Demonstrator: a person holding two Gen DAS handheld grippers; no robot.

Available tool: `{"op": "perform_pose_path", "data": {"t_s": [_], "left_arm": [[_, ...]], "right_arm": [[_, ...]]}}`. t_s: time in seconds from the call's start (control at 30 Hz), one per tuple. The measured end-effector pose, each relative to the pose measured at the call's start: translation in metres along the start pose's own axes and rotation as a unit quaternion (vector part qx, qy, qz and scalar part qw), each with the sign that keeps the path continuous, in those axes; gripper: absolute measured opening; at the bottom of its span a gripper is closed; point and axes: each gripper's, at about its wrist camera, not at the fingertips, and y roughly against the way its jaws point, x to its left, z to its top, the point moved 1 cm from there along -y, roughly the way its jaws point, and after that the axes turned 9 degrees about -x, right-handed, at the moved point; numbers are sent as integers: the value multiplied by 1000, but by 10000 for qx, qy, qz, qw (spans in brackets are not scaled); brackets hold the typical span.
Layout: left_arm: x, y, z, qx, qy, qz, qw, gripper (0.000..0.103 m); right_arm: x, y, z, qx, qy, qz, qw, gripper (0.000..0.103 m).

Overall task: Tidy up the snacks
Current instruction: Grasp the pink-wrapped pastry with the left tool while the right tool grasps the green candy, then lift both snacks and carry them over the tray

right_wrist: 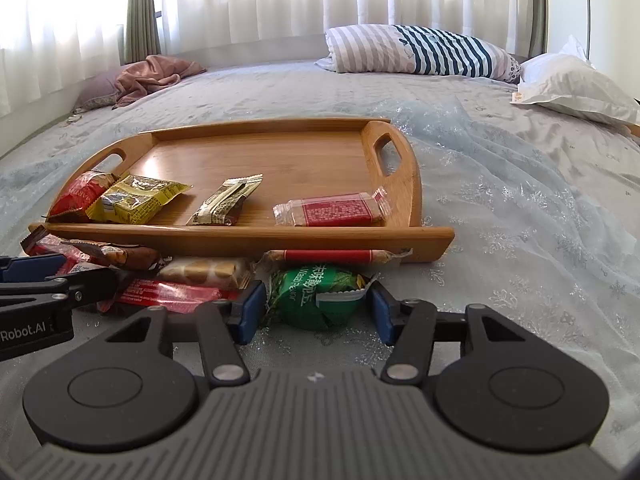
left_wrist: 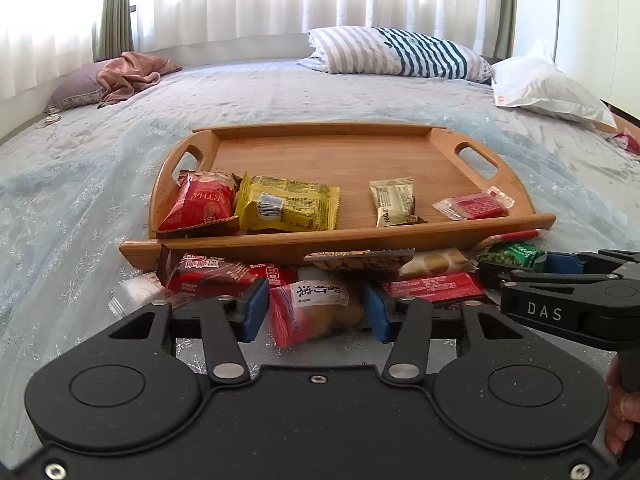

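Two grippers, two packets framed, four already trayed

Left wrist view: left gripper (left_wrist: 314,312), fingers spread, brackets a pink-and-clear crinkly pastry packet (left_wrist: 316,310) lying on the bed just before the near rim of the wooden handled tray (left_wrist: 340,236). Long axis runs towards the tray. Judged light, soft, crushable; take across its middle.

Right wrist view: right gripper (right_wrist: 316,306), fingers spread, flanks a green foil snack packet (right_wrist: 316,294) below the tray's near right corner. Long axis crosswise. Judged slippery; pinch its bulging centre.
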Motion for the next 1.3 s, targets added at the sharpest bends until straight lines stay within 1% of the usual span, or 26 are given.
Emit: {"op": "perform_pose_path", "data": {"t_s": [0.13,0.33,0.43,0.57,0.87,1.17,1.3], "left_arm": [[3,3,0,1,89,-56,9999,45],[5,6,0,-12,109,-48,9999,44],[9,8,0,22,250,-77,9997,44],[14,12,-1,47,345,-89,9994,44],[19,27,5,-79,403,-108,9991,44],[25,37,10,-214,413,-1,9989,45],[31,39,10,-236,413,106,9988,45]], "right_arm": [[0,0,1,9,-3,1,10000,55],[0,2,1,11,16,31,10000,53],[2,5,1,12,52,55,10000,53],[5,11,3,4,54,143,9999,53],[17,21,9,-114,118,331,9993,53],[22,21,14,-160,96,479,9987,53],[23,20,15,-178,81,511,9985,53]]}}
